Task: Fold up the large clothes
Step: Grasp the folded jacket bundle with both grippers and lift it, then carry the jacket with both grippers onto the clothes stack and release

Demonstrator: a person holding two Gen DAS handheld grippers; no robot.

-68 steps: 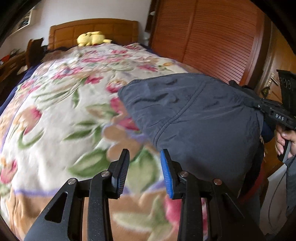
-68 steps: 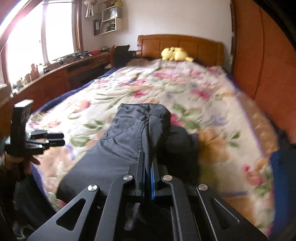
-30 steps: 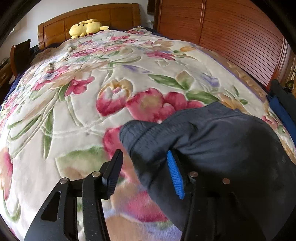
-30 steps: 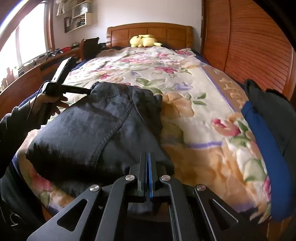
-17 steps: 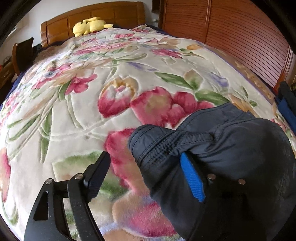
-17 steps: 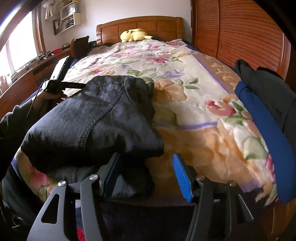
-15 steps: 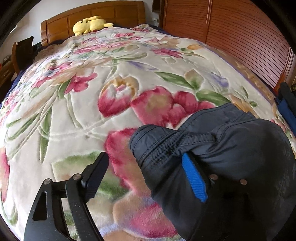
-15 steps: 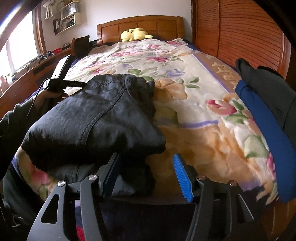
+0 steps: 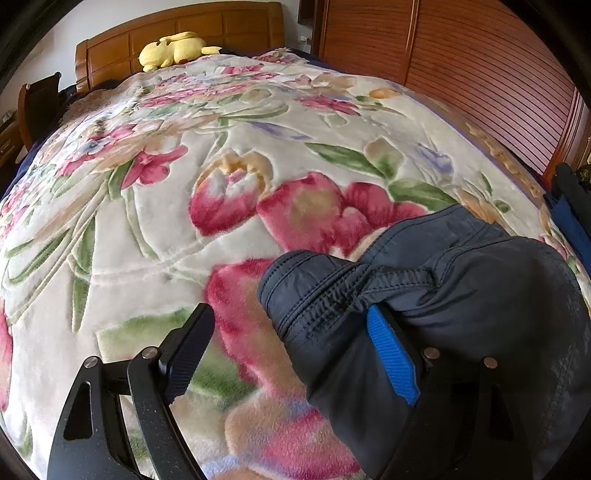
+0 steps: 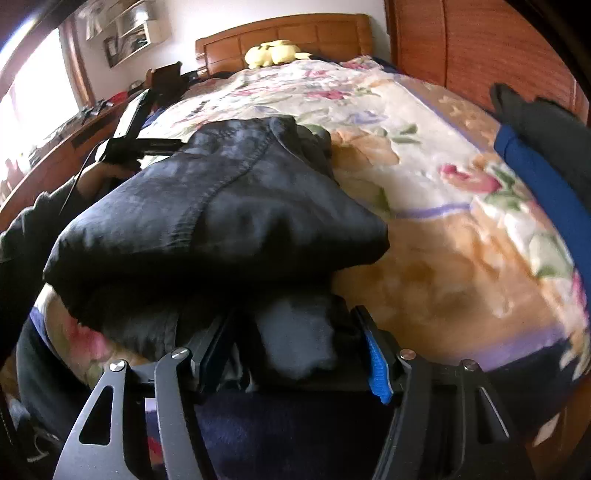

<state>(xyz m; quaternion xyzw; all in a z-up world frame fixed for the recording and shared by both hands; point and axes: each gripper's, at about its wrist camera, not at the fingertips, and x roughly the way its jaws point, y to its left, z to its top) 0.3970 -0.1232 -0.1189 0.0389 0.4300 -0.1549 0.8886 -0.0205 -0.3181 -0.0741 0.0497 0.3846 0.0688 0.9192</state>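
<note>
A dark navy garment (image 9: pixel 461 288) lies folded in a thick bundle on the flowered blanket (image 9: pixel 184 240), near the bed's foot. My left gripper (image 9: pixel 286 317) is opening. The garment's stitched corner lies between its jaws. The blue pad (image 9: pixel 391 354) rests against the cloth and the black pad stands clear of it. In the right wrist view the bundle (image 10: pixel 221 206) fills the left half. My right gripper (image 10: pixel 291 321) is opening too, with a loose lower fold between its jaws and neither pad pressing. A hand (image 10: pixel 99 173) holds the left gripper (image 10: pixel 140 144) at the bundle's far side.
A yellow plush toy (image 9: pixel 173 48) sits by the wooden headboard (image 10: pixel 280 33). Louvred wooden doors (image 9: pixel 461 66) run along the right of the bed. Blue and black clothes (image 10: pixel 535 177) lie at the bed's right edge. A desk (image 10: pixel 55 155) stands under the window on the left.
Both grippers have opened and let go of the garment, which now rests folded on the blanket. The right gripper has sunk a little and rolled slightly.
</note>
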